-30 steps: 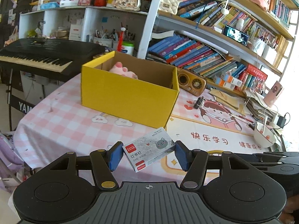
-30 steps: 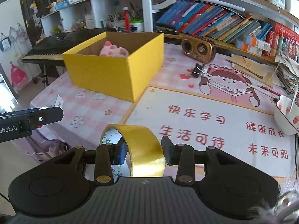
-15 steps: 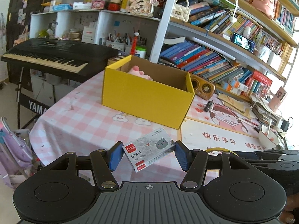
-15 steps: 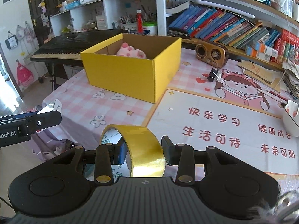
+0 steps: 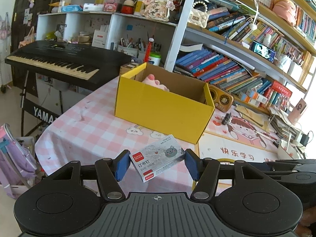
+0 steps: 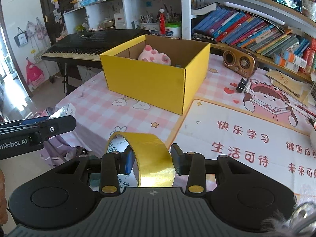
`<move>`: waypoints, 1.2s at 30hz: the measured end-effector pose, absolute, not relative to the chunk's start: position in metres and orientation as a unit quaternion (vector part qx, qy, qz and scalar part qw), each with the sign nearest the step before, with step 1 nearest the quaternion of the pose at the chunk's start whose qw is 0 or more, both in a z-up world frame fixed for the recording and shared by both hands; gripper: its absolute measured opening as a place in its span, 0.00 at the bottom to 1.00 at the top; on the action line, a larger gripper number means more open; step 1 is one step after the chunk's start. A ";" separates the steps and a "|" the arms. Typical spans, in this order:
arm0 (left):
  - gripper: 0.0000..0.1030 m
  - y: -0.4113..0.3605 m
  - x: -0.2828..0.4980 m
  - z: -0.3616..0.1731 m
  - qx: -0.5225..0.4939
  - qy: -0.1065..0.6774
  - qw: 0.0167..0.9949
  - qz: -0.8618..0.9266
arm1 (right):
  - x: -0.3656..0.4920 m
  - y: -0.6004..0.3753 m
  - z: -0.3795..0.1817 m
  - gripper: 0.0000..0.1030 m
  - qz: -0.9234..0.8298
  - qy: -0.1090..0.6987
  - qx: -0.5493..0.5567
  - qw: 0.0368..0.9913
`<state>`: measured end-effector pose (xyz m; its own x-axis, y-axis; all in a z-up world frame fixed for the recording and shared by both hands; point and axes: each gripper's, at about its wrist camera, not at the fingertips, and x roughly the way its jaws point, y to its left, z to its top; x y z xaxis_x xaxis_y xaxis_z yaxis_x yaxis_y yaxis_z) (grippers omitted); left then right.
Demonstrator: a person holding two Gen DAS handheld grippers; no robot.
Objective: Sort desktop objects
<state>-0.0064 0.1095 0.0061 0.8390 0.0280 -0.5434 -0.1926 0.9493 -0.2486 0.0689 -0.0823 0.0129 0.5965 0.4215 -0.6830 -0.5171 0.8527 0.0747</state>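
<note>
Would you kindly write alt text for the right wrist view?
The right hand-held gripper grips a yellow tape roll above a pink checked tablecloth. Ahead stands an open yellow box with a pink plush toy inside.

checked table (image 6: 102, 106), yellow box (image 6: 146, 83), radio (image 6: 240, 60), mat (image 6: 227, 138)

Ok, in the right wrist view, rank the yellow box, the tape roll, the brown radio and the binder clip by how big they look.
1. yellow box
2. tape roll, though it sits nearest the camera, which enlarges it
3. brown radio
4. binder clip
</note>
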 end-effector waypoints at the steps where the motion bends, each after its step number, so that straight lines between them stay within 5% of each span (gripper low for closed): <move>1: 0.58 0.111 -0.005 0.007 -0.149 0.275 0.948 0.060 | 0.071 -0.081 0.013 0.35 0.265 0.363 -0.067 0.891; 24: 0.58 0.133 0.099 0.075 -0.133 0.169 0.974 0.078 | 0.193 -0.045 0.095 0.35 0.312 0.239 -0.051 0.918; 36: 0.58 0.134 0.187 0.074 -0.097 0.186 0.972 0.107 | 0.282 -0.018 0.077 0.35 0.312 0.238 -0.083 0.916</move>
<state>0.1871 0.1337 0.0742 0.9083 0.1716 -0.3815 -0.2434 0.9585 -0.1485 0.2822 -0.0180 0.0773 0.6928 0.5319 -0.4870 -0.6105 0.7920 -0.0034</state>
